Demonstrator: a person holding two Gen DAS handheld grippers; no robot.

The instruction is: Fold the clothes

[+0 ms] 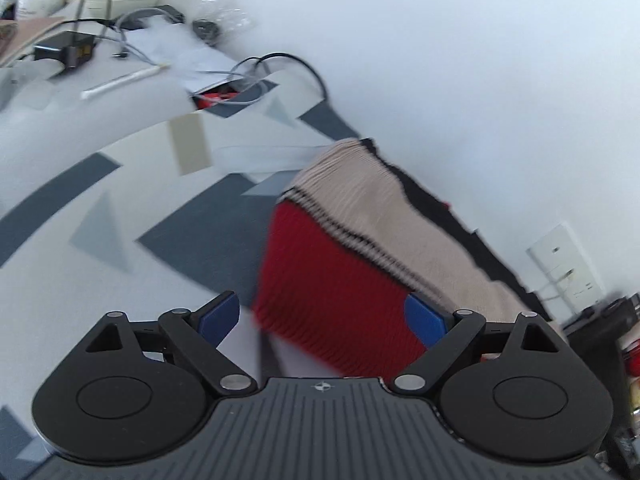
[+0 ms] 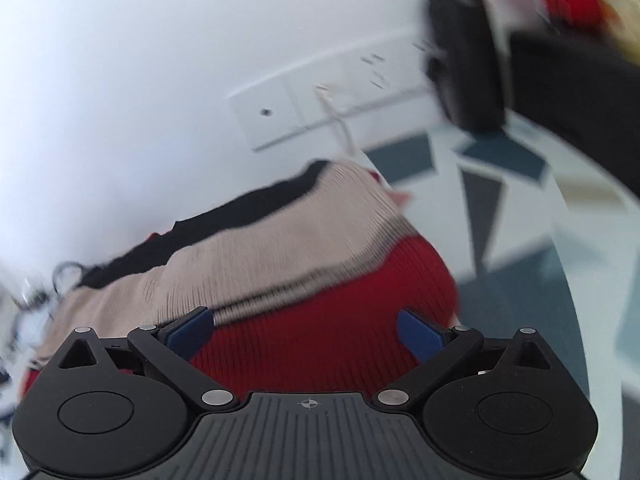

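Observation:
A folded knitted sweater (image 1: 340, 280) in red, beige and black lies on a table cloth (image 1: 120, 184) with grey and dark blue shapes, close to a white wall. My left gripper (image 1: 322, 318) is open and hangs just before the sweater's red near edge; its right pad (image 1: 426, 320) overlaps the knit in the picture, and nothing is pinched. In the right wrist view the same sweater (image 2: 320, 272) fills the middle. My right gripper (image 2: 305, 332) stands wide open above the red part, with no fabric between its blue pads (image 2: 190, 330).
Cables (image 1: 280, 64), papers (image 1: 188, 56), a black box (image 1: 64, 50) and a white stick (image 1: 120, 82) clutter the table's far left. A wall socket plate (image 1: 564, 264) (image 2: 320, 100) sits by the sweater. A blurred black object (image 2: 464, 52) stands at the upper right.

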